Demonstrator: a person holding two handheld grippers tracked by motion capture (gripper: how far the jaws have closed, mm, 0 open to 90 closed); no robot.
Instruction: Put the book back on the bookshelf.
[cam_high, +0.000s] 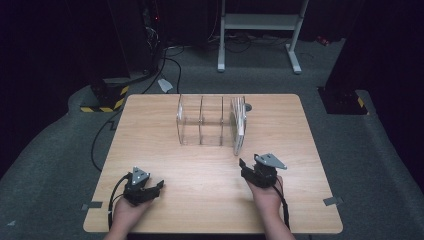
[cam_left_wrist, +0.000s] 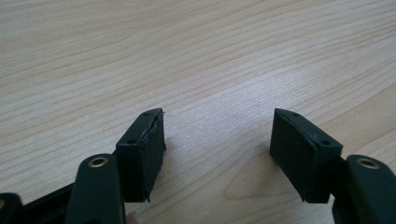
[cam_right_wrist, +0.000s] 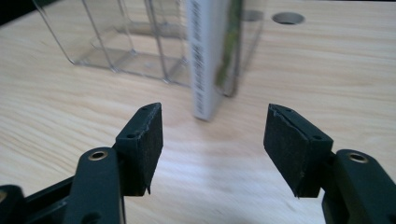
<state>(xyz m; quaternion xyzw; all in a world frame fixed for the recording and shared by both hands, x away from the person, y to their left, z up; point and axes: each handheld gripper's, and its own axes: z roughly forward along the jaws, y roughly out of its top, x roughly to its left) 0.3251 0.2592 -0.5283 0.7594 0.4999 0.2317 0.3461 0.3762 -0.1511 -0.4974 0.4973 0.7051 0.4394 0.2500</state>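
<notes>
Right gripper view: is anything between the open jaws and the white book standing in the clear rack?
Nothing visible. Only bare table lies between the right gripper and the white book upright in the clear rack.

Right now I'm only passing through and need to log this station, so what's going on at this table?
A person works at a wooden table with a gripper in each hand. A clear rack stands toward the far side, with a white book upright in its right end slot. The right gripper is open just in front of the book, nothing between its jaws. The left gripper rests open over bare wood near the front left.
</notes>
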